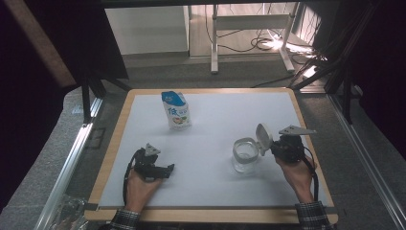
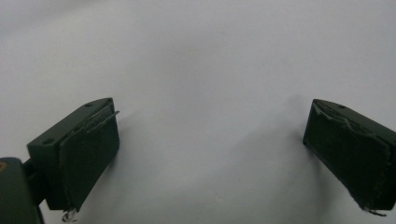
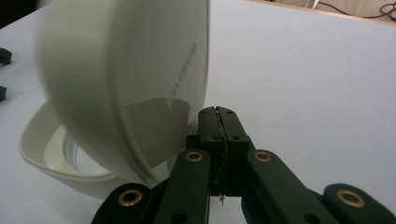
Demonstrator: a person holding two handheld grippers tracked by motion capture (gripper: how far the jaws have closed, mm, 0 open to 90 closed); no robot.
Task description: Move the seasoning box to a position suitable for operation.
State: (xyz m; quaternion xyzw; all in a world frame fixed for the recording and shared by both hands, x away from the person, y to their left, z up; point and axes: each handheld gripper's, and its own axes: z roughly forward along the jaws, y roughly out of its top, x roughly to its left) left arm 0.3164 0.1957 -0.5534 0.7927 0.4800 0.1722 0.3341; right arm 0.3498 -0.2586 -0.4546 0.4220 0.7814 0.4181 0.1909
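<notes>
Clear glass: a jar (image 1: 246, 156) stands on the white counter (image 1: 215, 120) at about 4 o'clock from the board's middle, its white hinged lid (image 1: 264, 138) tipped up at the jar's 2 o'clock edge.
Right gripper (image 1: 276, 149): sits just beside the jar at its 3 o'clock; in the right gripper view its fingers (image 3: 218, 122) are pressed together, and the lid (image 3: 126, 79) rises just to their left; whether they pinch a tab of it I cannot tell.
Left gripper (image 1: 168, 168): rests low on the counter at 8 o'clock, well apart from the jar; the left gripper view shows its fingers (image 2: 88, 149) spread wide over bare white surface (image 2: 210, 70), holding nothing.
Milk carton (image 1: 176, 110): upright at 11 o'clock, untouched, well apart from both grippers.
Step in hand: judged to be swinging the lid open on its hinge.
Doing it well: follow the hinge's arc rather than pulling sideways, keeping the motion slow so the light jar does not slide or tip.
Helpful support: the idle left gripper could steady the jar's 9 o'clock wall.
Risk: a slipping lid may snap back down.
</notes>
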